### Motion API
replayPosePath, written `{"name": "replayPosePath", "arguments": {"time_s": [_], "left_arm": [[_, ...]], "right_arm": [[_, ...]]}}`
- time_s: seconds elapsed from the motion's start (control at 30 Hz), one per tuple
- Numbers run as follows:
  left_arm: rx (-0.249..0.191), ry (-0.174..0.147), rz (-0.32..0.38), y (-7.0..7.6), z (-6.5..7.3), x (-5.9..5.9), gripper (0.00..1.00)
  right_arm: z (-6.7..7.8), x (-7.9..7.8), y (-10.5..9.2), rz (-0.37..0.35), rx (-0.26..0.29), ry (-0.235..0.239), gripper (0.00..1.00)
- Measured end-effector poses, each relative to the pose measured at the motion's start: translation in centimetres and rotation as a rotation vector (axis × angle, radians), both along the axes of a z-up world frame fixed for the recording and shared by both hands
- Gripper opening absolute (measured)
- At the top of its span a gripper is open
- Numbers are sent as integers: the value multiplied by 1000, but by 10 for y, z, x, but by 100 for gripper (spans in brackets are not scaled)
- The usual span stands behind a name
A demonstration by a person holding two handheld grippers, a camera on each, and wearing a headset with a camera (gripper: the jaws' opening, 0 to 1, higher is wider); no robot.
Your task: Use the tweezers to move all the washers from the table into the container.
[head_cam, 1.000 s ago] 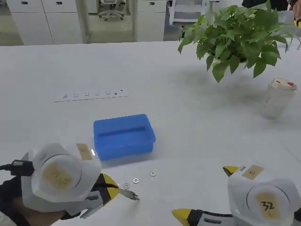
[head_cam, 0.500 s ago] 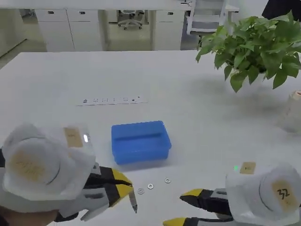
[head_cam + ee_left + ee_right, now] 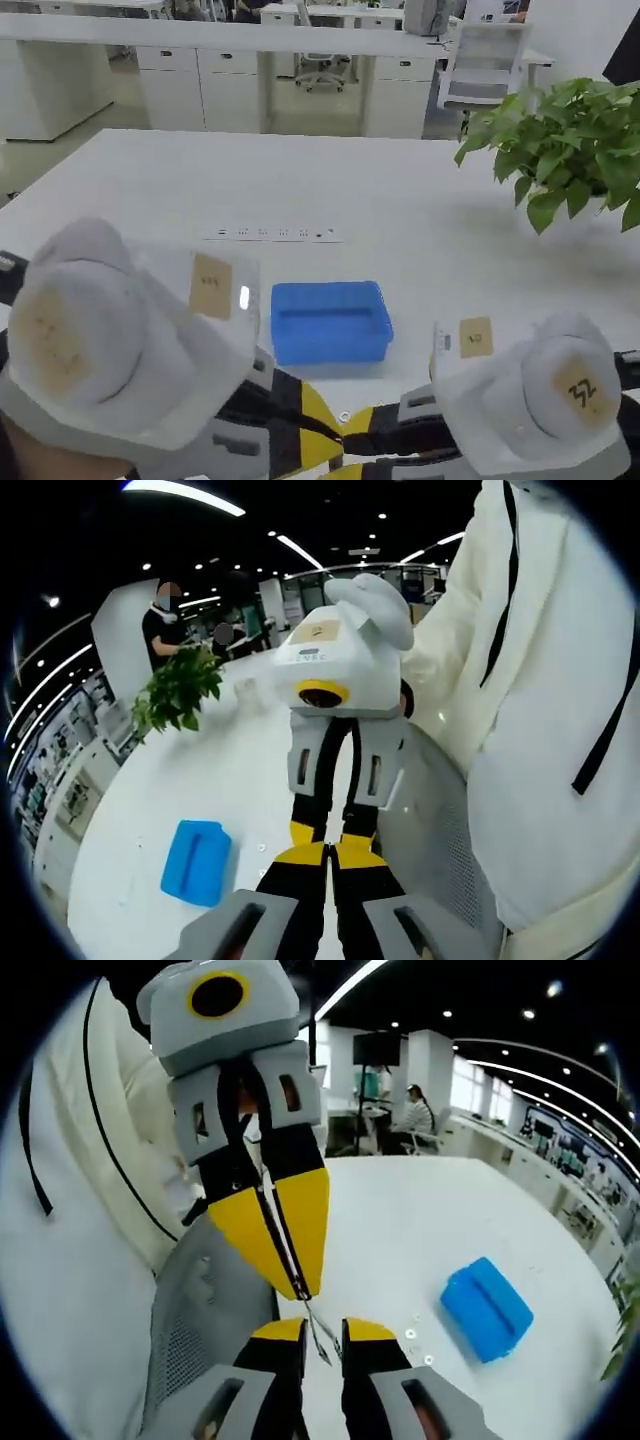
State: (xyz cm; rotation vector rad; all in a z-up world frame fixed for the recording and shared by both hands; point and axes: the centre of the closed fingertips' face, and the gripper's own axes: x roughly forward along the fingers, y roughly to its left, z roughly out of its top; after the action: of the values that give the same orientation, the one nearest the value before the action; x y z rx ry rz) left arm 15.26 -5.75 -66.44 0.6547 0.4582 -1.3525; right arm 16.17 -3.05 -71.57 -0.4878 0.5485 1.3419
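The wide white counter [image 3: 420, 220] carries everything. A leafy green potted plant [image 3: 570, 150] stands at its far right.

Near the person, the two grippers meet tip to tip above the counter's front edge. The left gripper [image 3: 300, 1282] has its yellow-tipped jaws pressed together on the thin silver metal tweezers [image 3: 318, 1335]. The tweezers stick out past its tips and point into the right gripper [image 3: 322, 1332]. That gripper's jaws stand a narrow gap apart, with the tweezers' tips between them. I cannot tell whether either jaw touches the metal.

The blue rectangular plastic container [image 3: 330, 322] sits on the counter just beyond the grippers, and its open inside looks bare. A flat white power strip [image 3: 275, 234] lies farther back, well apart from the container.

Three small silver ring washers [image 3: 410, 1333] lie flat on the counter between the container and the grippers, close together. In the right gripper view they are just to the right of the tweezers' tips and not touching them. In the head view one washer [image 3: 344, 416] shows just above the meeting jaws.
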Motion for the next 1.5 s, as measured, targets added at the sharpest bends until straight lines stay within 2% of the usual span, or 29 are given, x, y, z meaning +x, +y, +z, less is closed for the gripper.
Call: {"name": "replayPosePath", "arguments": {"time_s": [0.07, 0.17, 0.27, 0.3, 0.37, 0.4, 0.43, 0.5, 0.53, 0.57, 0.6, 0.63, 0.7, 0.73, 0.77, 0.83, 0.9, 0.97, 1.03, 1.1, 1.13, 1.2, 1.23, 1.27, 1.33, 1.37, 1.43, 1.47, 1.5], "left_arm": [[7, -5, -13, 0, -1, -4, 0], [6, 3, -13, 1, -1, -7, 0], [-12, 6, 27, 4, -2, -6, 0], [-57, -17, 62, 4, -1, 1, 0], [-105, -11, 117, 7, -3, 7, 0], [-140, -20, 179, 12, -5, 15, 3], [-210, -26, 253, 17, -3, 23, 14], [-315, -31, 364, 25, 1, 34, 37], [-385, -37, 449, 34, 2, 41, 50], [-401, -19, 503, 42, -3, 43, 53], [-406, 0, 588, 55, -11, 47, 53], [-416, 7, 629, 62, -16, 48, 54], [-396, -7, 724, 79, -32, 51, 63], [-354, -27, 777, 89, -43, 52, 72], [-331, -42, 810, 96, -50, 52, 77], [-301, -65, 886, 111, -64, 53, 81], [-300, -38, 931, 117, -78, 53, 84], [-278, -9, 1007, 127, -96, 53, 87], [-272, -12, 1053, 132, -104, 54, 90], [-265, -44, 1100, 138, -107, 57, 94], [-269, -47, 1109, 138, -108, 58, 95], [-278, -23, 1142, 140, -112, 60, 96], [-283, -28, 1157, 142, -113, 62, 96], [-275, -50, 1172, 146, -113, 64, 96], [-244, -151, 1245, 162, -109, 70, 97], [-241, -160, 1265, 167, -109, 71, 99], [-247, -105, 1292, 169, -116, 68, 99], [-241, -80, 1299, 170, -119, 67, 99], [-240, -78, 1296, 170, -119, 68, 99]], "right_arm": [[-1, -5, 0, 10, 0, 18, 4], [-1, -9, 1, 18, 1, 30, 4], [-3, -11, 3, 27, -5, 40, 3], [-3, -10, 6, 31, -3, 32, 2], [-6, -5, 8, 26, -2, 35, 2], [-8, -1, 10, 19, 8, 46, 1], [-9, 5, 12, 1, 19, 53, 1], [-10, 13, 15, -23, 36, 63, 1], [-10, 20, 17, -39, 49, 64, 1], [-10, 26, 18, -55, 55, 59, 1], [-11, 35, 20, -77, 70, 50, 1], [-11, 42, 21, -93, 82, 49, 1], [-12, 58, 23, -128, 113, 50, 1], [-13, 67, 24, -148, 126, 54, 1], [-15, 73, 25, -158, 131, 56, 1], [-20, 89, 26, -194, 144, 56, 1], [-23, 99, 28, -217, 159, 54, 1], [-26, 113, 30, -251, 180, 41, 1], [-30, 123, 32, -265, 184, 38, 1], [-33, 133, 35, -272, 187, 24, 1], [-34, 137, 36, -278, 191, 19, 1], [-37, 148, 38, -292, 195, 11, 1], [-39, 152, 38, -301, 195, 3, 1], [-43, 158, 38, -309, 195, -4, 1], [-52, 165, 38, -332, 190, 7, 1], [-56, 167, 38, -337, 191, 11, 1], [-65, 169, 39, -347, 186, 36, 1], [-68, 170, 40, -350, 182, 29, 1], [-72, 172, 39, -355, 179, 18, 1]]}}
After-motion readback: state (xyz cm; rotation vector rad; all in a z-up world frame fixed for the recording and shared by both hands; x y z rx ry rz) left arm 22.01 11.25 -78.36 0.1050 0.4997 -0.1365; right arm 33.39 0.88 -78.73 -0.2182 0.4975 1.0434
